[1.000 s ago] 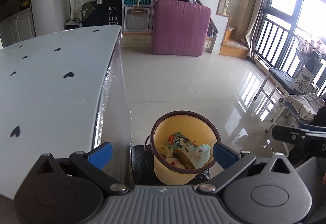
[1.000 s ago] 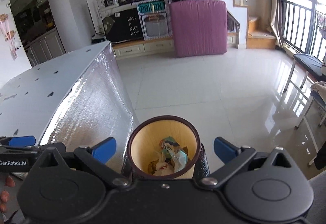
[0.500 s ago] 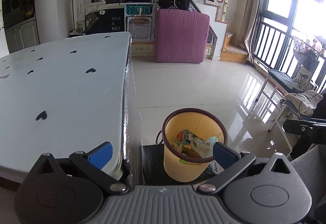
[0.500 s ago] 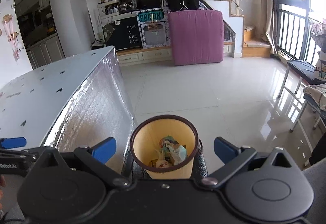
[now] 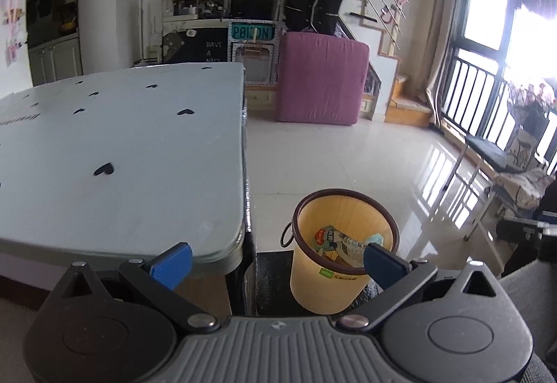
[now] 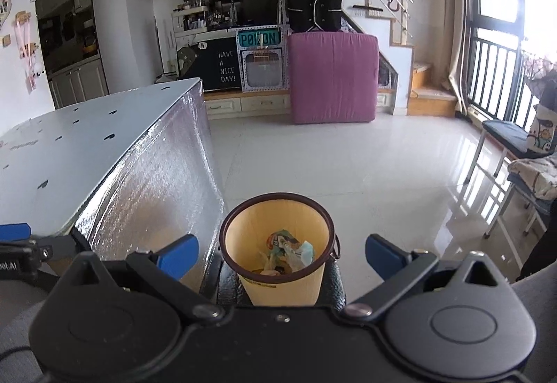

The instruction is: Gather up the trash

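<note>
A yellow bin with a dark rim [image 5: 334, 264] stands on a black mat on the floor beside the table; it also shows in the right wrist view [image 6: 280, 264]. Crumpled wrappers and paper [image 5: 339, 240] lie inside it, also seen from the right wrist [image 6: 289, 250]. My left gripper [image 5: 276, 263] is open and empty, held above the table's near corner and the bin. My right gripper [image 6: 280, 252] is open and empty, above and behind the bin. The left gripper's blue fingertip shows at the left edge of the right wrist view [image 6: 14, 231].
A white table with black heart marks [image 5: 122, 146] and a foil-covered side [image 6: 153, 188] stands to the left. A pink mattress [image 6: 334, 77] leans by the stairs at the back. A chair and a bench [image 6: 515, 153] stand at the right by the window.
Both grippers have drawn back and risen, so the bin looks smaller and farther off. The left view has swung so more of the tabletop shows. Both stay open.
</note>
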Demonstrator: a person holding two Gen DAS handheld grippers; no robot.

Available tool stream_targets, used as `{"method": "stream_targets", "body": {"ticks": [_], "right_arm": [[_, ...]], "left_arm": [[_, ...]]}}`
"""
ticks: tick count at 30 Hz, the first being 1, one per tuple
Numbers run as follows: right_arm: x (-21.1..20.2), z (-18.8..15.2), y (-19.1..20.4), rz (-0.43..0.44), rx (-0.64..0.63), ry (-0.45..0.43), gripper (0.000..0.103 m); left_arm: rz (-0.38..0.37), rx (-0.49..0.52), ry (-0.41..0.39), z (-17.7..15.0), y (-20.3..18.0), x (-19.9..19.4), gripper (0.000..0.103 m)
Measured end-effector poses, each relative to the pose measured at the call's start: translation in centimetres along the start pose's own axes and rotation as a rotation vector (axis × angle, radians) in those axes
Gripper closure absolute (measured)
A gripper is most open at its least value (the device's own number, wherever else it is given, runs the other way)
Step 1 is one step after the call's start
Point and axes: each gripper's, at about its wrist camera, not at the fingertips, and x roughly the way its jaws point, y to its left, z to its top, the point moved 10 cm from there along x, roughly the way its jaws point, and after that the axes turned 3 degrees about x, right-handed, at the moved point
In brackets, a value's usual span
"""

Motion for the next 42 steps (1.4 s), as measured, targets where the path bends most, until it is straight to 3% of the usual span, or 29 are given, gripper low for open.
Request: {"method": "stream_targets", "body": {"ticks": [15,42], "right_arm": [[-0.8,-1.8,0.6,-0.016,-0.006,-0.015,0.000],[-0.9,-2.1,0.7,-0.029,-0.001,-0.046,0.000]], "left_arm": [[0.047,0.031,-0.013,-1.6,0.1,-1.5,0.000],[0.051,0.024,-0.030,-1.8,0.1,-2.2,0.000]]}}
